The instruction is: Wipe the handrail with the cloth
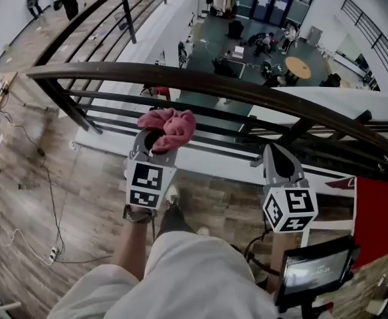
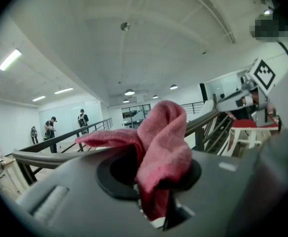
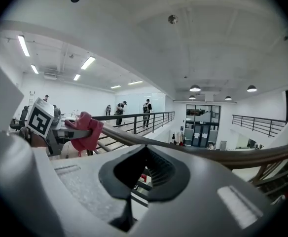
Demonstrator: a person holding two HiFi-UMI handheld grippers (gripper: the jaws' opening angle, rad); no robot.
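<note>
The pink cloth (image 2: 161,147) is bunched up and pinched at its lower end between the jaws of the left gripper (image 1: 159,140), which are clamped on it. Most of the cloth billows out above and past the jaw tips, with one flap drooping to the left. It is held up just on the person's side of the dark brown handrail (image 1: 214,84), slightly below the top rail and in front of the thinner black bars (image 1: 200,115) under it. No view settles whether the cloth touches the rail.

The right gripper (image 1: 277,155) hovers further along the same rail, well apart from the cloth. Its jaws are together with nothing between them, and they point toward the rail.

Beneath both grippers lies a wooden floor (image 1: 34,198). Beyond the rail the view drops to a lower hall (image 1: 247,38). A few people (image 2: 50,128) stand far off along the railing.
</note>
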